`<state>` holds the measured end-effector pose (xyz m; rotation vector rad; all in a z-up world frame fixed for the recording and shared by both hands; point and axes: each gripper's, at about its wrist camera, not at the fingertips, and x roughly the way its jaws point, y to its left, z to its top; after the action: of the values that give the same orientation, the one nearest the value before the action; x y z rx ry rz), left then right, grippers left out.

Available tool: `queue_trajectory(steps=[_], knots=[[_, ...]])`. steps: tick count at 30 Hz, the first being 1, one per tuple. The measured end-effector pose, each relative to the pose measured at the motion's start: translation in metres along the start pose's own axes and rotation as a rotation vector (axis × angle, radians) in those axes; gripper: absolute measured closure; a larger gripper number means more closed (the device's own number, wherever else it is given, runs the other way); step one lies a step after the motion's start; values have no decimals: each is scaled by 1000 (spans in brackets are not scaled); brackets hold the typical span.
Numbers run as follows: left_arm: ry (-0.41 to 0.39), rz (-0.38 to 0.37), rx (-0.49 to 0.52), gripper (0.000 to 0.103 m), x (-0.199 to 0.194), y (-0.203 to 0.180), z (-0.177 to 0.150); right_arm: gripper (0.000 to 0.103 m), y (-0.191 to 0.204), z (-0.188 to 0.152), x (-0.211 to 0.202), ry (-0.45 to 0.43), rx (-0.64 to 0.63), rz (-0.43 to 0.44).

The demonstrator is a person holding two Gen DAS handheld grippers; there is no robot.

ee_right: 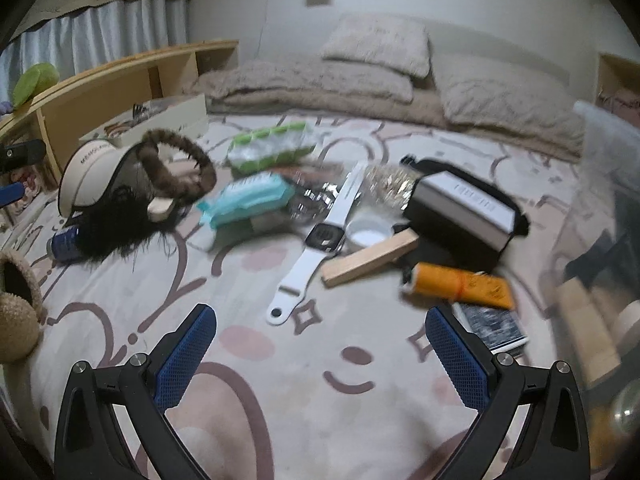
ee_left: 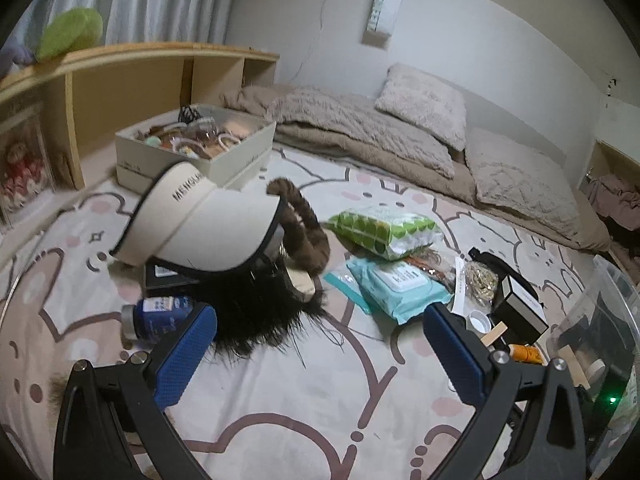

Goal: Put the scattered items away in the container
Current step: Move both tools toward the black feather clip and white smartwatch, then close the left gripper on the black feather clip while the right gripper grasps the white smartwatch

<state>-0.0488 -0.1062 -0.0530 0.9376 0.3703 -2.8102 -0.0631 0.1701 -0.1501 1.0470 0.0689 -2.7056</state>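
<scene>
Scattered items lie on a patterned bedsheet (ee_left: 320, 400). In the left wrist view my left gripper (ee_left: 320, 340) is open and empty, just short of a black furry item (ee_left: 256, 312), a cream visor cap (ee_left: 200, 224), a blue bottle (ee_left: 156, 316) and a teal wipes pack (ee_left: 400, 288). In the right wrist view my right gripper (ee_right: 320, 340) is open and empty, near a white smartwatch (ee_right: 316, 244), a wooden block (ee_right: 368, 258) and an orange tube (ee_right: 460, 284). A clear plastic container (ee_right: 600, 240) stands at the right; it also shows in the left wrist view (ee_left: 604, 340).
A cream box (ee_left: 192, 148) full of small items sits at the back left by a wooden shelf (ee_left: 120, 76). Folded beige blankets and pillows (ee_left: 400, 128) line the far wall. A green tissue pack (ee_left: 384, 230), a black box (ee_right: 464, 208) and a woven basket (ee_right: 16, 312) lie about.
</scene>
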Motion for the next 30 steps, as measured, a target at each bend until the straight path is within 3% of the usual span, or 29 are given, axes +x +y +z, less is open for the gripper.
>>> queue_trajectory(steps=[13,18,23,26,30], knots=[[124,58,108,0,73,-14,-13,0,-9,-5,44,121,47,-11],[157,123,163,0,99,-11,-15,0,-17,-4,55,141,98,16],[151,217,247,0,117,-2,-17,17,-17,-1,65,148,133,20],[138,276,336,5,127,5,-20,17,-11,0,71,155,125,32],[181,251,320,12,141,22,-23,17,-2,2,78,165,104,45]])
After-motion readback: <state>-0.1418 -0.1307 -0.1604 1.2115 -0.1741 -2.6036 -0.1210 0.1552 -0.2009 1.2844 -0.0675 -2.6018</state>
